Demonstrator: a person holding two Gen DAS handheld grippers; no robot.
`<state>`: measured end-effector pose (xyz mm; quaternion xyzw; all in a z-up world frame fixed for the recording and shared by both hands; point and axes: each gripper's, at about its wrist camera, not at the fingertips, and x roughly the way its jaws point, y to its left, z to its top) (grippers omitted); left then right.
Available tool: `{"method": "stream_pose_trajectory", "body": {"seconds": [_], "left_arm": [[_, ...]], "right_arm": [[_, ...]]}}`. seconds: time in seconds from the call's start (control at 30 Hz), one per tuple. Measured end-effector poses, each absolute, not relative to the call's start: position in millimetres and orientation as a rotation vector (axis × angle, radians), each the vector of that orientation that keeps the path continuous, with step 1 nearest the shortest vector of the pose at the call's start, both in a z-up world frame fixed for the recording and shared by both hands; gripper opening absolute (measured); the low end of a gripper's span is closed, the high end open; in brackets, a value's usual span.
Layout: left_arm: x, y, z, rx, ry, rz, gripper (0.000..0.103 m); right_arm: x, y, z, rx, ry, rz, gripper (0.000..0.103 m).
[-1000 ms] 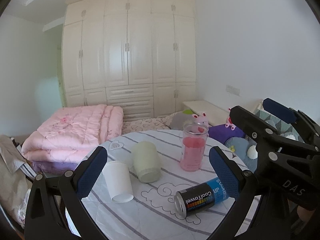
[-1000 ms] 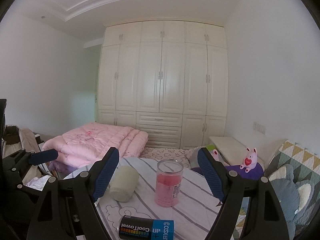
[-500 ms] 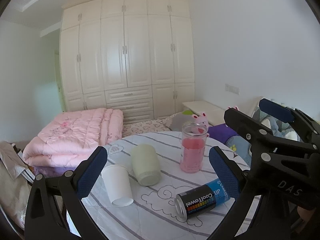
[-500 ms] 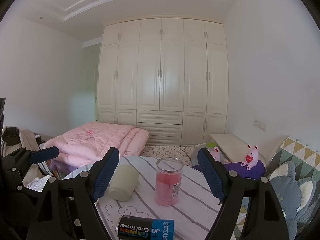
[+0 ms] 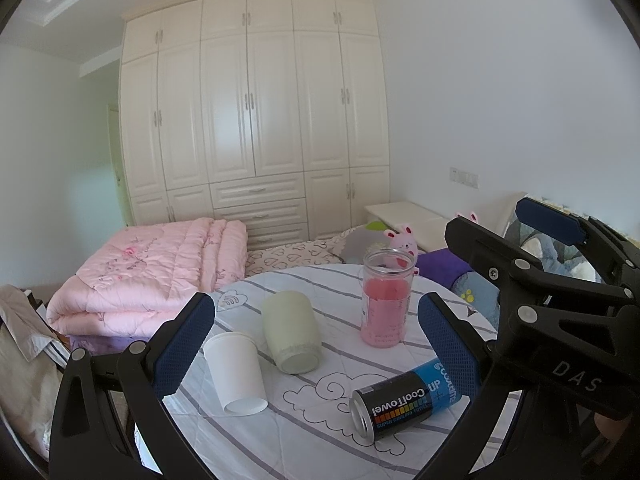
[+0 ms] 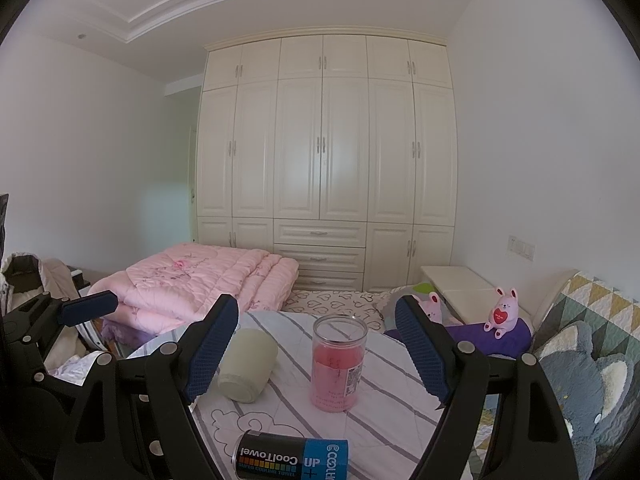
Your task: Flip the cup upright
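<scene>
A white paper cup [image 5: 236,372] lies tipped on the round table [image 5: 304,432], mouth toward me, near my left finger. A pale green cup [image 5: 291,336] lies on its side beside it; it also shows in the right wrist view [image 6: 248,365]. My left gripper [image 5: 316,344] is open and empty above the table's near side. My right gripper [image 6: 316,350] is open and empty; its body shows at the right of the left wrist view. The white cup is hidden in the right wrist view.
A clear jar [image 5: 386,298] with pink filling stands upright on the table. A black and blue CoolTowel can [image 5: 404,404] lies on its side at the front. A pink quilt [image 5: 152,268] lies behind, soft toys [image 6: 502,312] at the right, wardrobe [image 6: 328,160] at the back.
Both views have tilted up slightly, so the table objects sit lower in the frames. Nothing on the table has moved. Both grippers stay open.
</scene>
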<state>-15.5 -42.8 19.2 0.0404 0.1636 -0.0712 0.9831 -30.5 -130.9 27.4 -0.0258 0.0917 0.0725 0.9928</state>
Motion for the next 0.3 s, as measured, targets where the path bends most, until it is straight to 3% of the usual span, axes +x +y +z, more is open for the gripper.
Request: {"method": "stream_pose_trajectory", "body": {"seconds": [0.3], "left_arm": [[-15.5, -41.0, 20.8, 0.073, 0.346, -0.153, 0.103]], "right_arm": [[-28.4, -128.5, 28.7, -0.049, 0.191, 0.148, 0.082]]}}
